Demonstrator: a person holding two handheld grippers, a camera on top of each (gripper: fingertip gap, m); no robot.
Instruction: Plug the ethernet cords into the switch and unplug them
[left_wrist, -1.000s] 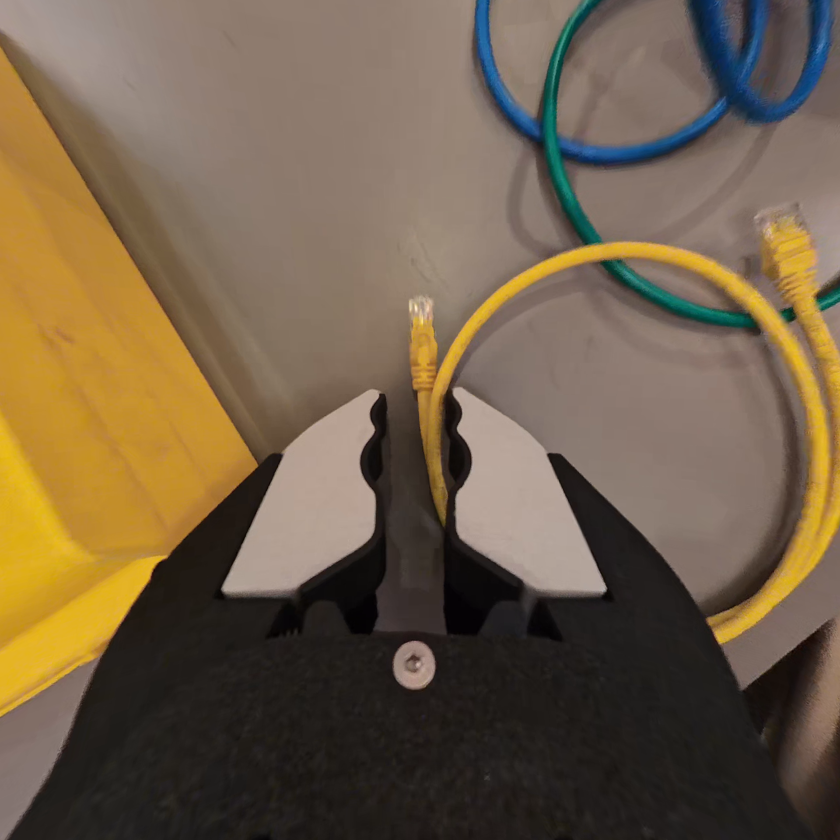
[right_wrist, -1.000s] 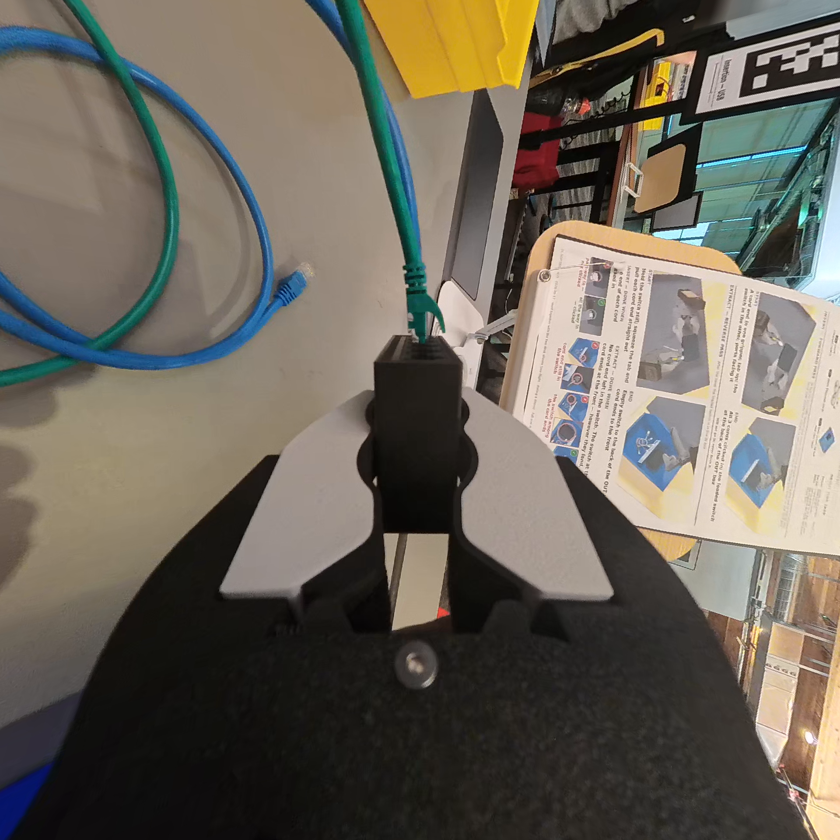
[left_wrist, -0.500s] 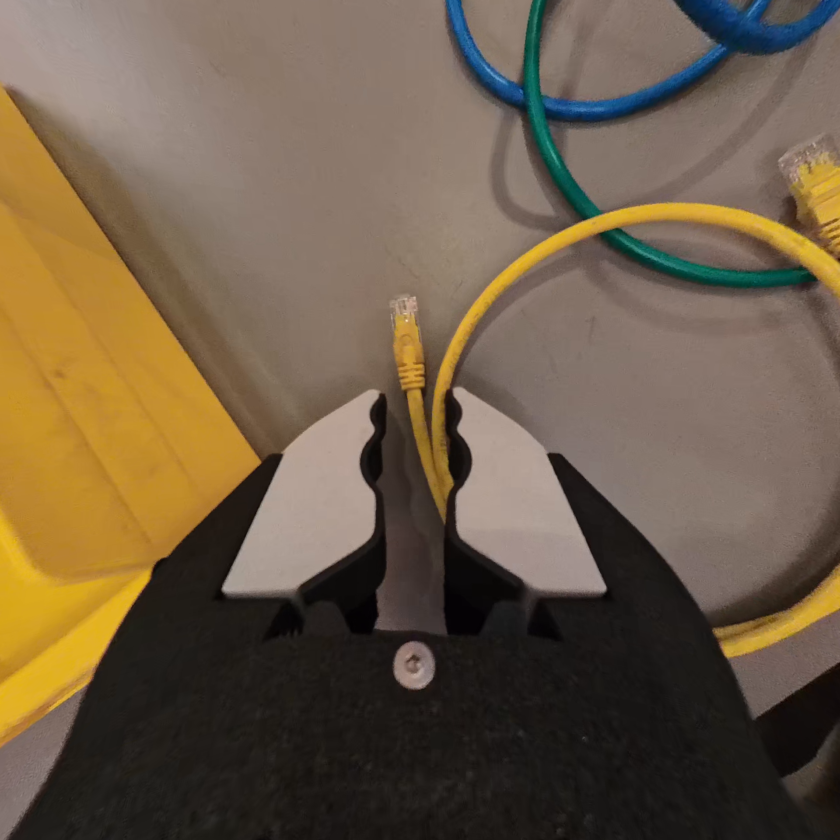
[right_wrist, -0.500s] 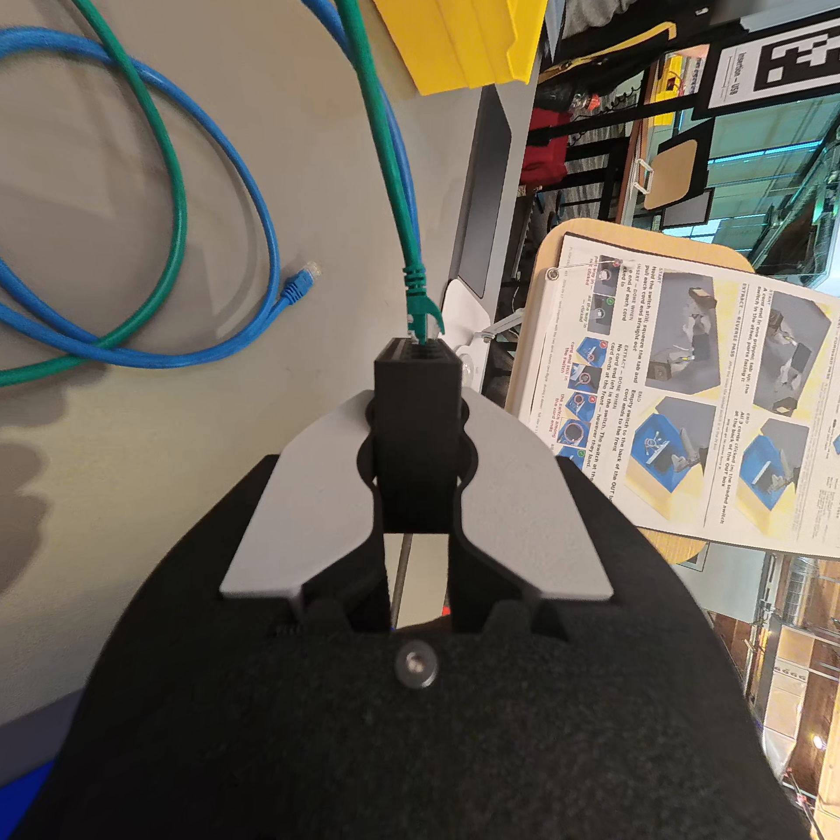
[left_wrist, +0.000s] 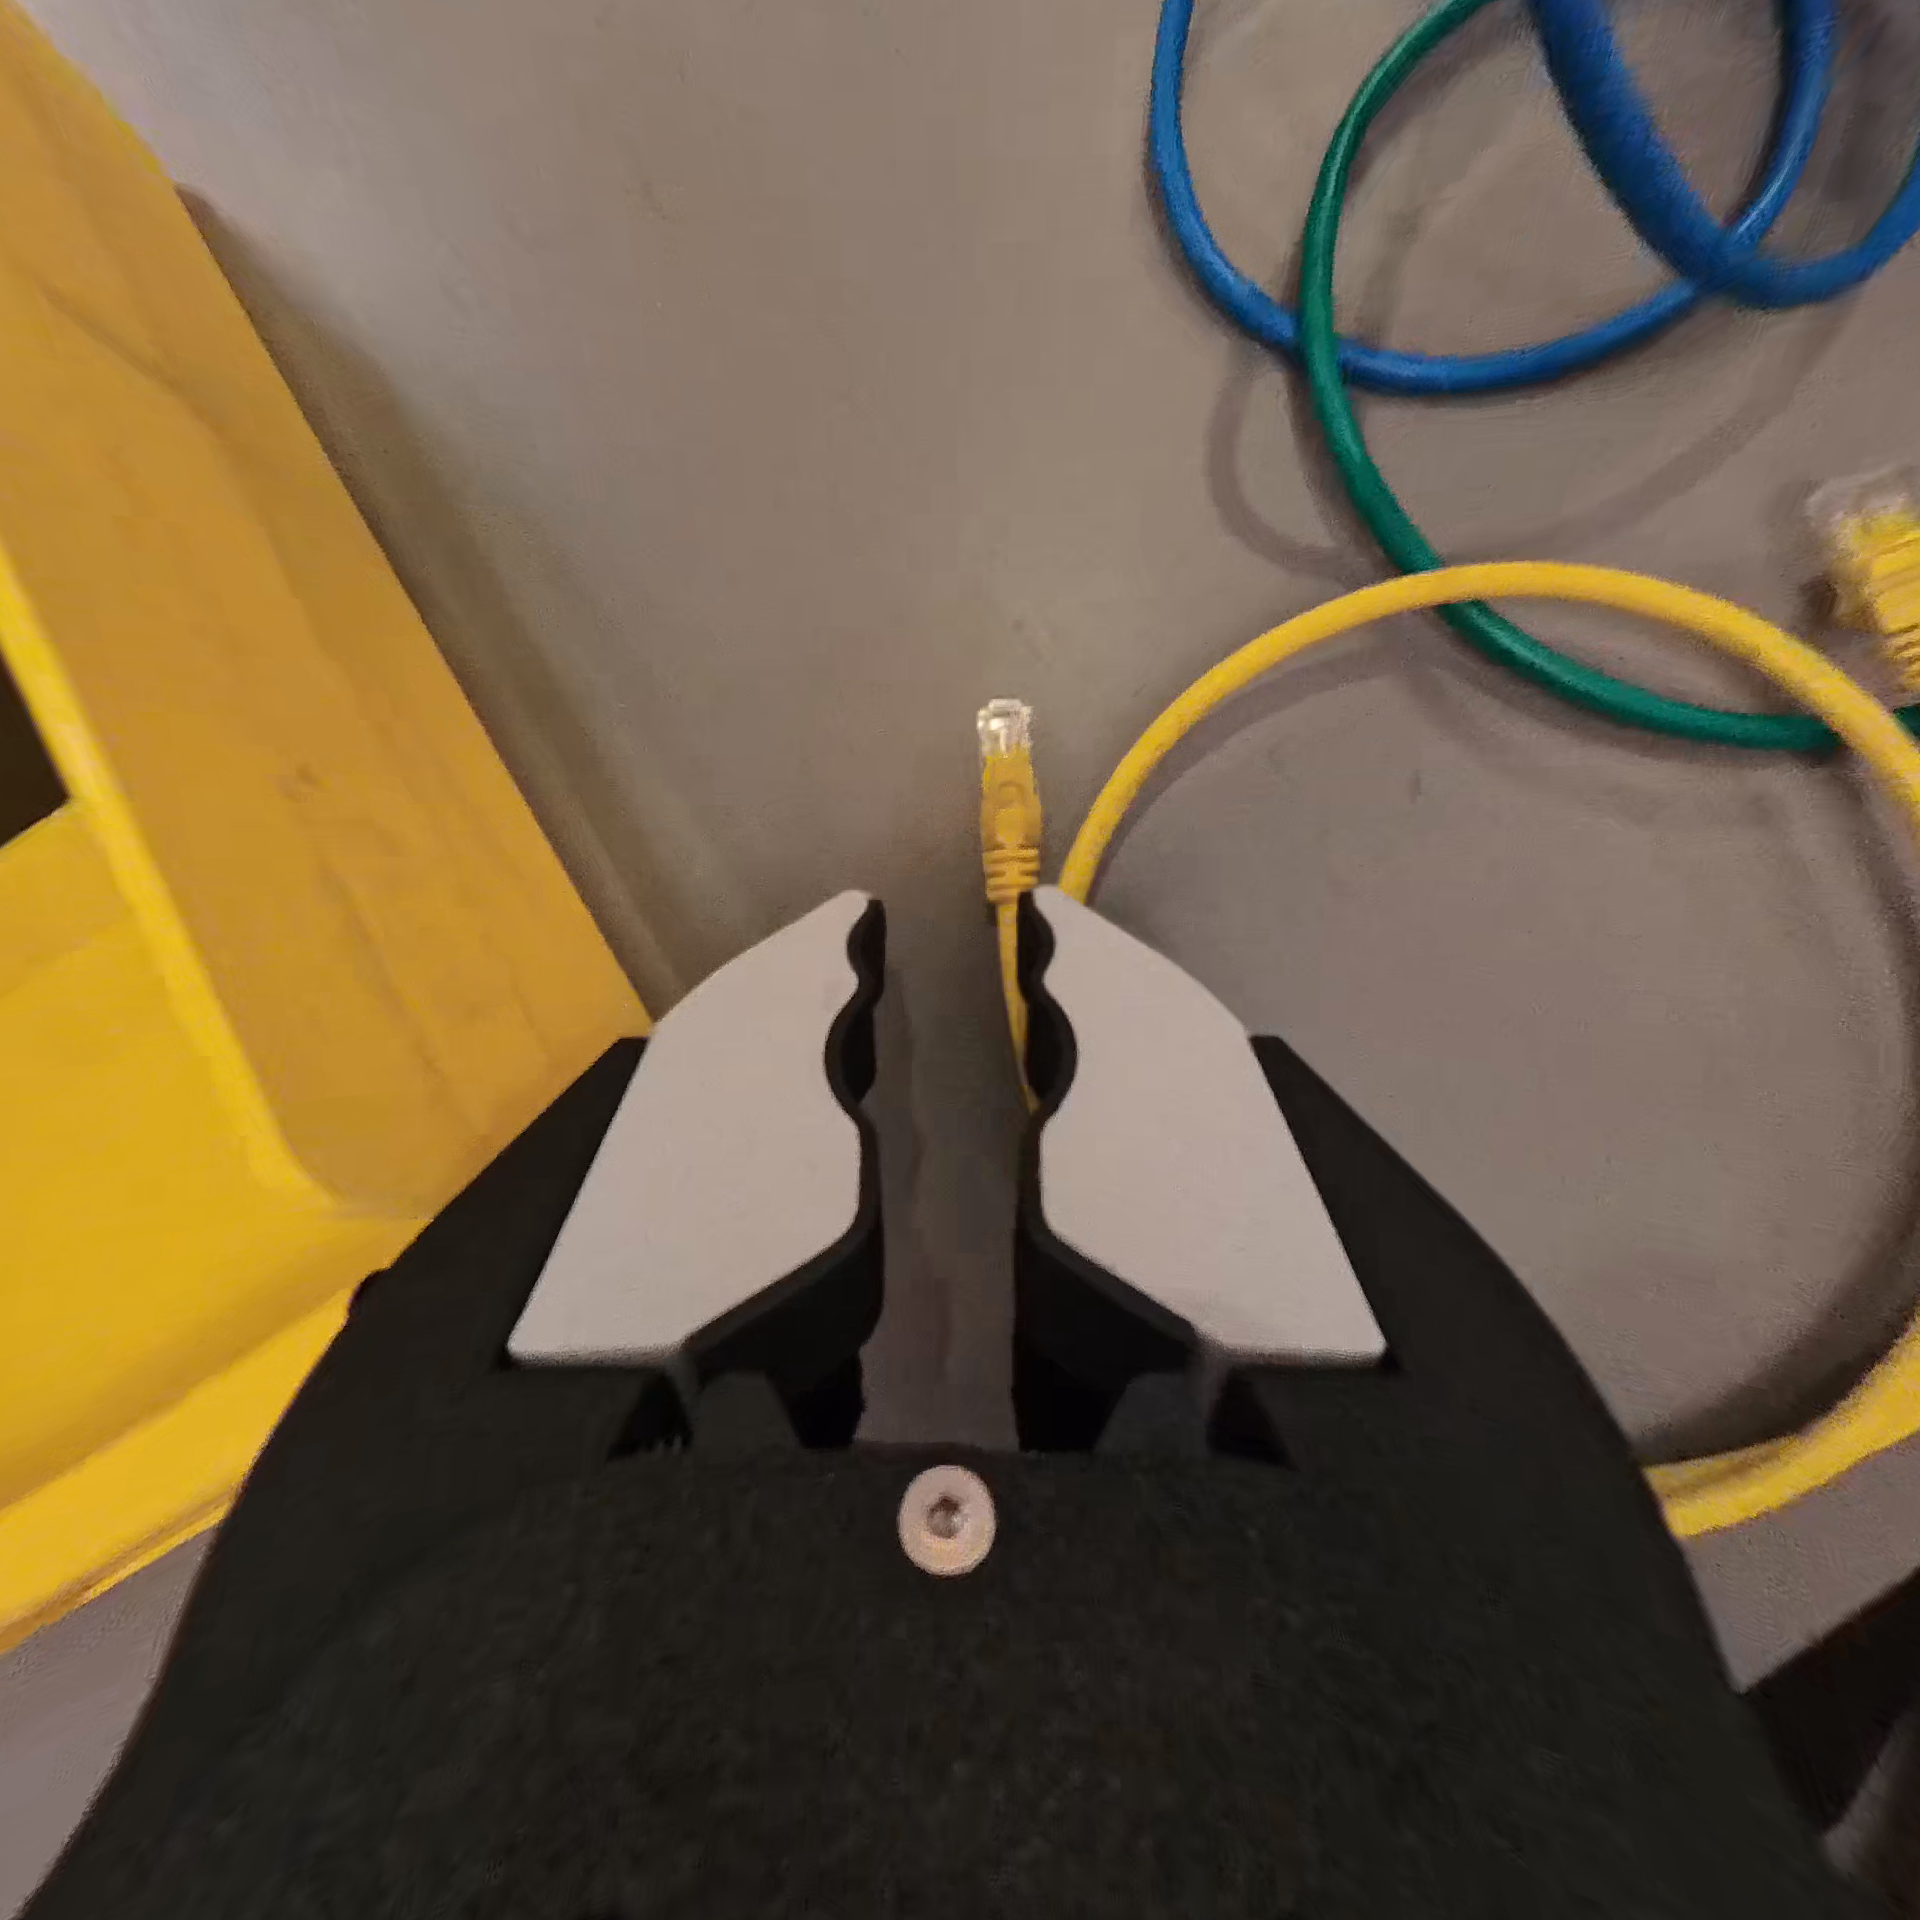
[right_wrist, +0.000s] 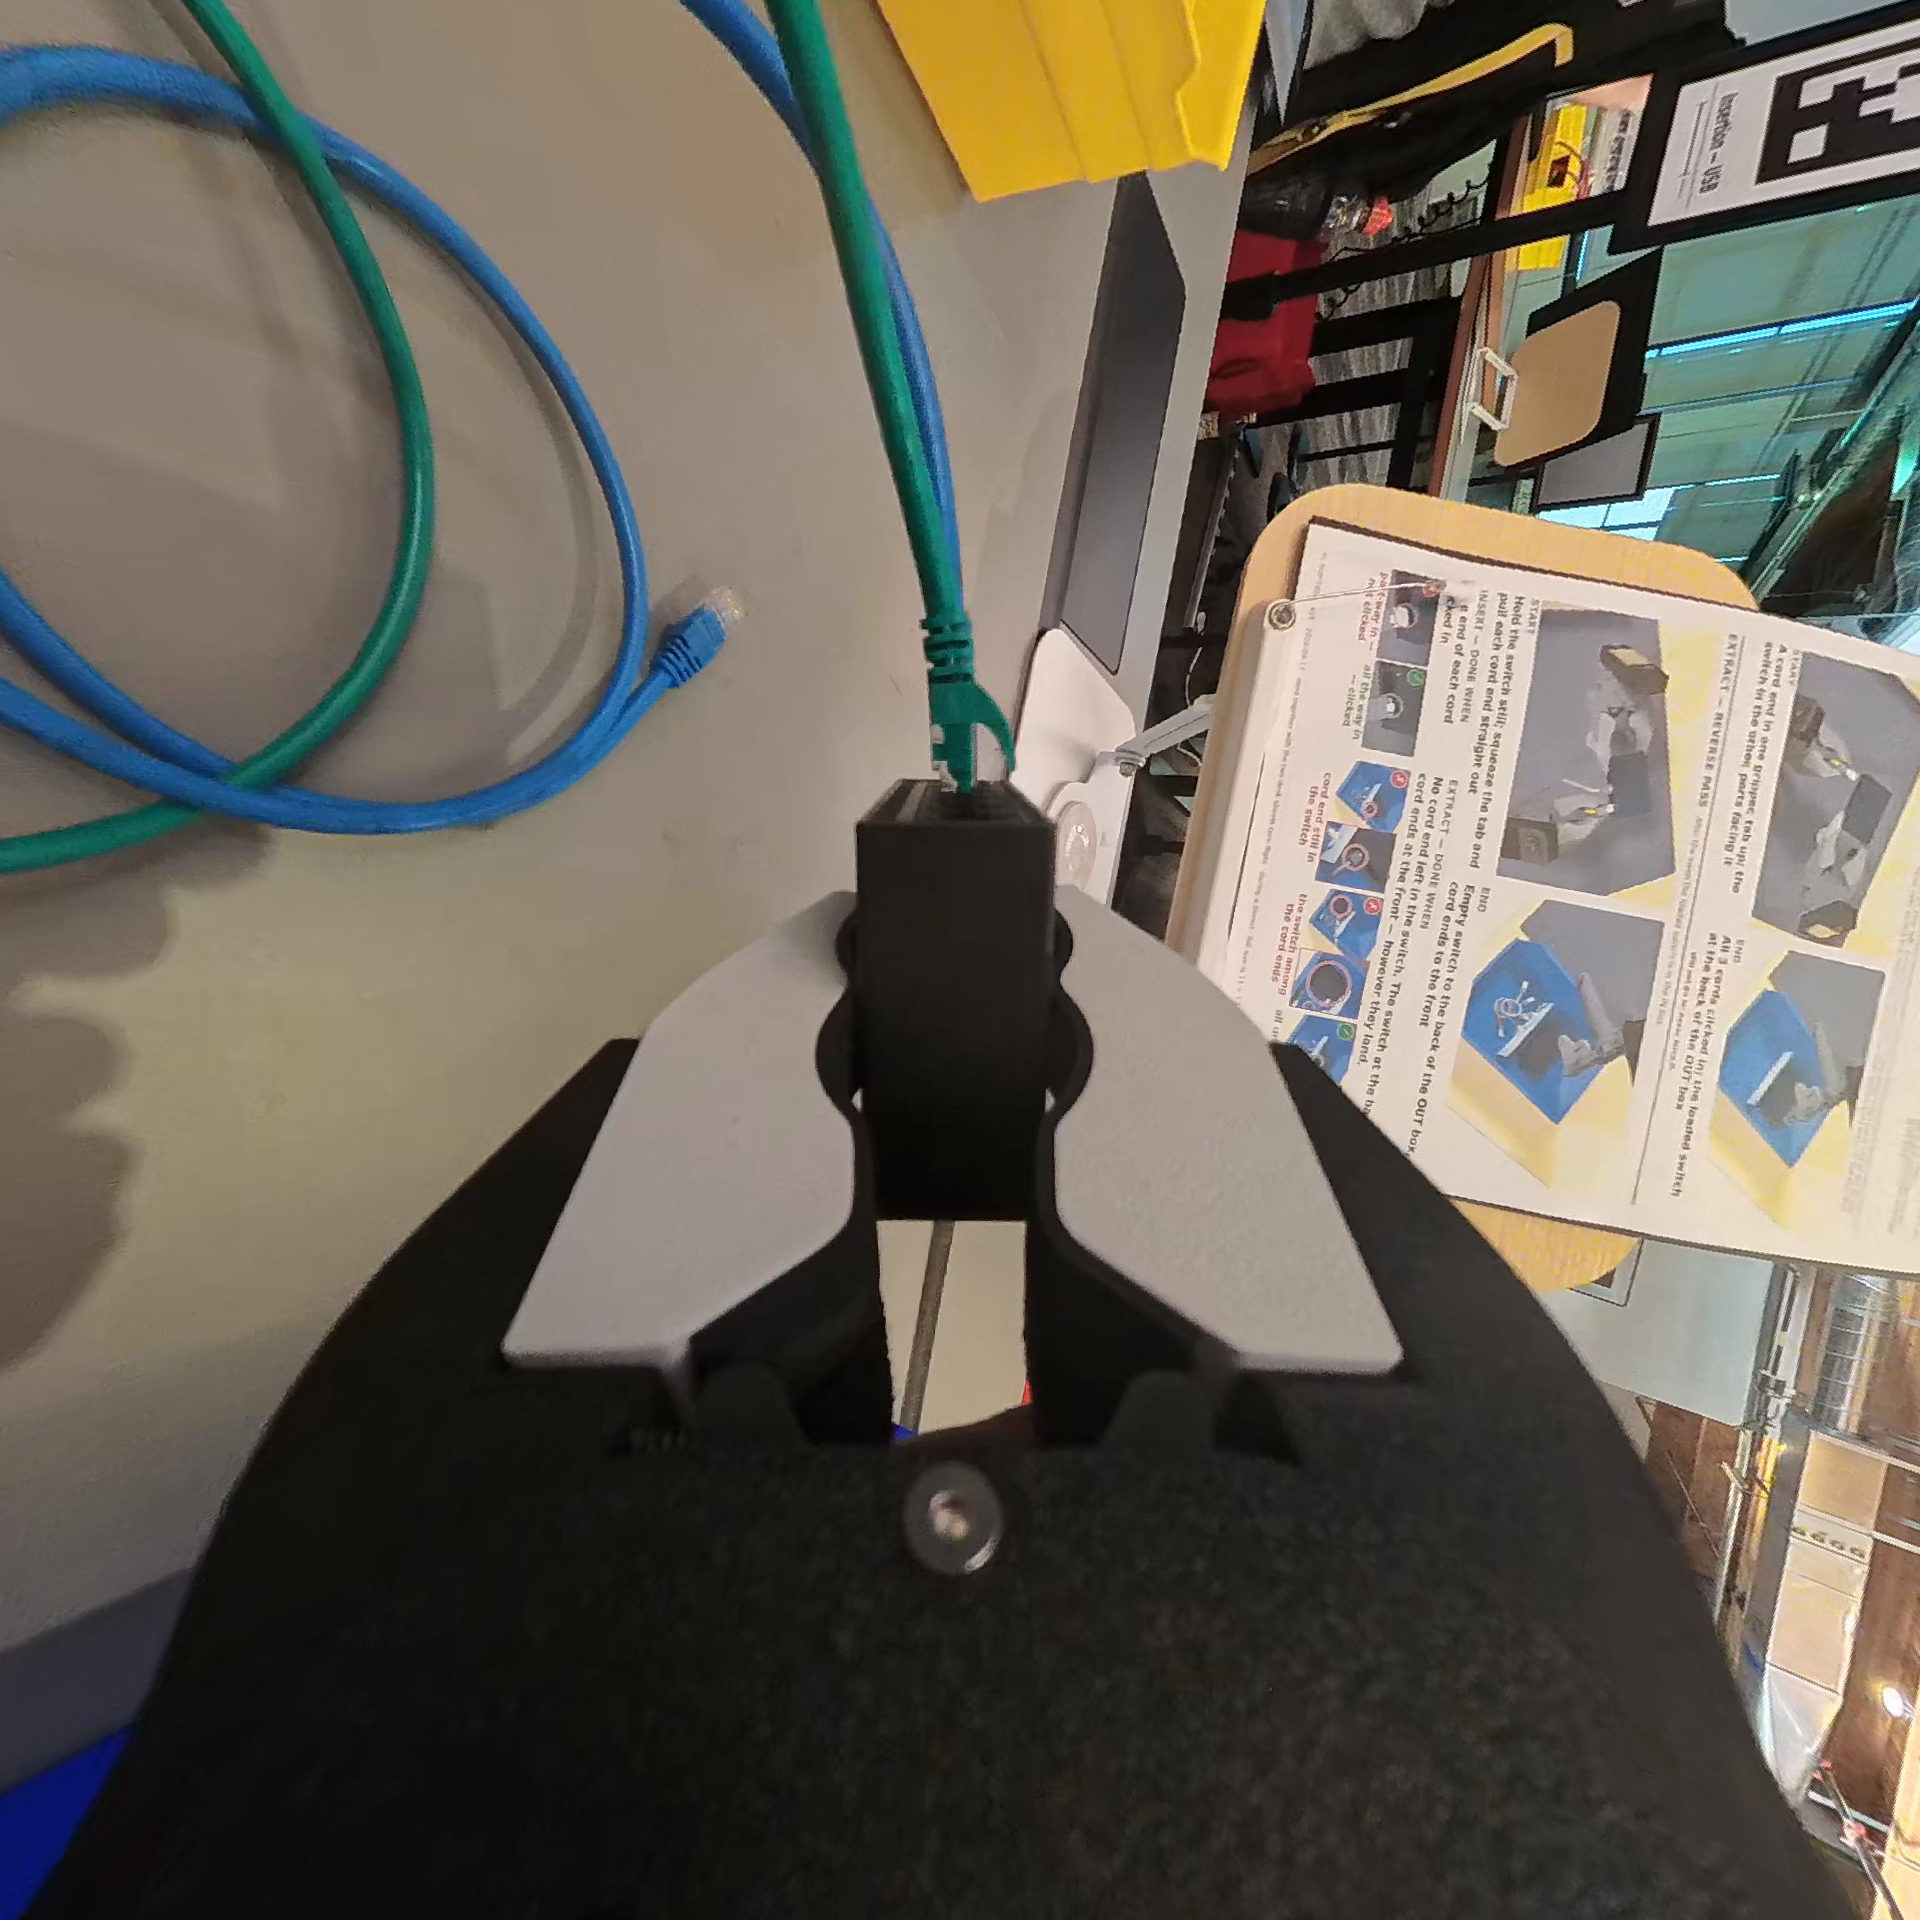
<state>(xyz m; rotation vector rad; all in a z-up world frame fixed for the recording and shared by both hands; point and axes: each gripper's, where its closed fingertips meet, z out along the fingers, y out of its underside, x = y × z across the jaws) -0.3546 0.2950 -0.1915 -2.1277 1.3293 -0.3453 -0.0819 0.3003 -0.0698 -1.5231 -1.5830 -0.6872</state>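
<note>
In the left wrist view my left gripper is open just above the grey table. A thin yellow ethernet cord runs between the jaws along the right finger, unclamped. Its clear-tipped plug points forward just past the fingertips. The cord's loop curves right, and its other plug lies at the right edge. In the right wrist view my right gripper is shut on the black switch. A green cord's plug sits in a port on the switch's far face.
A yellow bin stands close on the left of the left gripper and shows at the top of the right wrist view. Blue and green cords coil ahead. A loose blue plug lies left of the switch. An instruction sheet is beyond the table edge.
The left gripper has shifted slightly over the yellow cord, which now lies against the right finger; the jaw gap is unchanged. The right gripper still holds the switch, almost unmoved.
</note>
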